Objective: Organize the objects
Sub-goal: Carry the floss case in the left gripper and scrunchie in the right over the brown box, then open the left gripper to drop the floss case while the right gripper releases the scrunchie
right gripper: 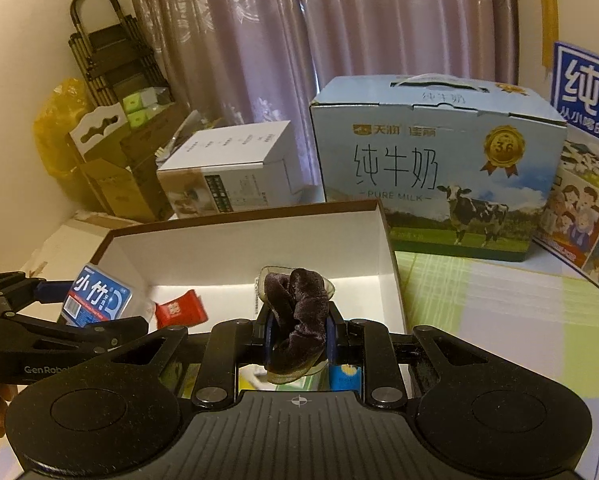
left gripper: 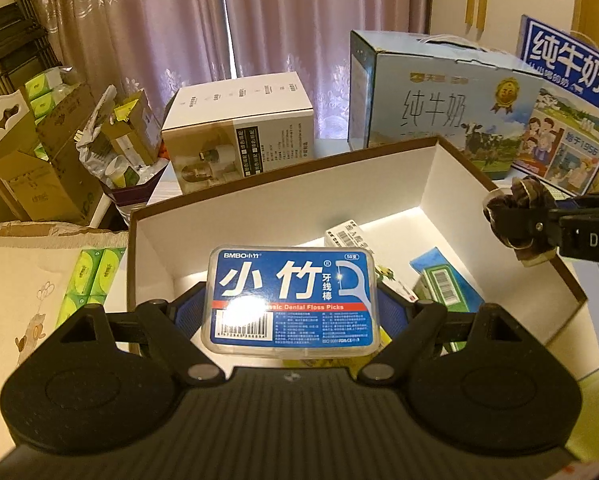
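Observation:
A clear case of dental floss picks (left gripper: 291, 300) with a blue label sits between the blue pads of my left gripper (left gripper: 291, 304), which is shut on it above the open white box (left gripper: 459, 184). The same floss case (right gripper: 95, 298) shows at the left of the right wrist view, over the box's near corner. My right gripper (right gripper: 297, 336) is shut on a dark velvet scrunchie (right gripper: 299, 316) in a clear wrapper, held over the box (right gripper: 239, 240). That scrunchie (left gripper: 515, 216) appears at the box's right rim in the left wrist view.
Inside the box lie a white carton (left gripper: 351, 236), a green-and-blue carton (left gripper: 447, 284) and a red packet (right gripper: 181, 310). Two milk cases (right gripper: 435, 168) (left gripper: 567, 112) and a white appliance box (left gripper: 239, 128) stand behind. Cardboard boxes (left gripper: 39, 168) crowd the left.

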Demonstrator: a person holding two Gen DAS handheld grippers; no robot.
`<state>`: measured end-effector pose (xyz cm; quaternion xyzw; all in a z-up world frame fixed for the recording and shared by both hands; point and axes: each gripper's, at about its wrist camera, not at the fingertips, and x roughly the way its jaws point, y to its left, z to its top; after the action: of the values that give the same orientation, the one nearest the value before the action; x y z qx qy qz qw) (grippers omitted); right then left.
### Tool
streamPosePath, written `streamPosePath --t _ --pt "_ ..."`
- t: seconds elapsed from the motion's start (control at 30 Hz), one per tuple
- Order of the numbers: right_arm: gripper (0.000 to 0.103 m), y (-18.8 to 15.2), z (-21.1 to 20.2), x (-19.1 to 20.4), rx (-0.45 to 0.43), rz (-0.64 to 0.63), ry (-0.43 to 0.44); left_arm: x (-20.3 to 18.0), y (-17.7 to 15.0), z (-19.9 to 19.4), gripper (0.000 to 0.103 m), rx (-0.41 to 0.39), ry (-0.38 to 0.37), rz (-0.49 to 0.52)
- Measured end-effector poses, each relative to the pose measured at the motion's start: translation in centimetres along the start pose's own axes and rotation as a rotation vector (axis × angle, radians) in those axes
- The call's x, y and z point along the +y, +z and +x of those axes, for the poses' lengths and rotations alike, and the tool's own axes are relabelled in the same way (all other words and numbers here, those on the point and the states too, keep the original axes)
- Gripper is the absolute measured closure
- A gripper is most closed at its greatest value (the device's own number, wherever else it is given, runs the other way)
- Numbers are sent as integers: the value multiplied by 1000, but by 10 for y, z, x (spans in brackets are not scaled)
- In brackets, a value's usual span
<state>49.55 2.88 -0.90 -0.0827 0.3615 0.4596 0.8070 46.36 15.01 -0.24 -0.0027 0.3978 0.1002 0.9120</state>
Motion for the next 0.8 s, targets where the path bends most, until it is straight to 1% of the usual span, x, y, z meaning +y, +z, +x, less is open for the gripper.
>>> streamPosePath --t 0.17,0.43,0.67,0.8 --pt "82 11 27 -4 23 2 -6 -1 13 26 20 21 3 9" --pt "82 25 60 -18 51 18 -26 2 26 68 20 72 15 -15" --pt "82 29 75 -26 59 25 -31 2 30 91 20 88 18 -24" --pt "82 29 79 -29 59 32 -31 1 29 101 20 81 6 -25"
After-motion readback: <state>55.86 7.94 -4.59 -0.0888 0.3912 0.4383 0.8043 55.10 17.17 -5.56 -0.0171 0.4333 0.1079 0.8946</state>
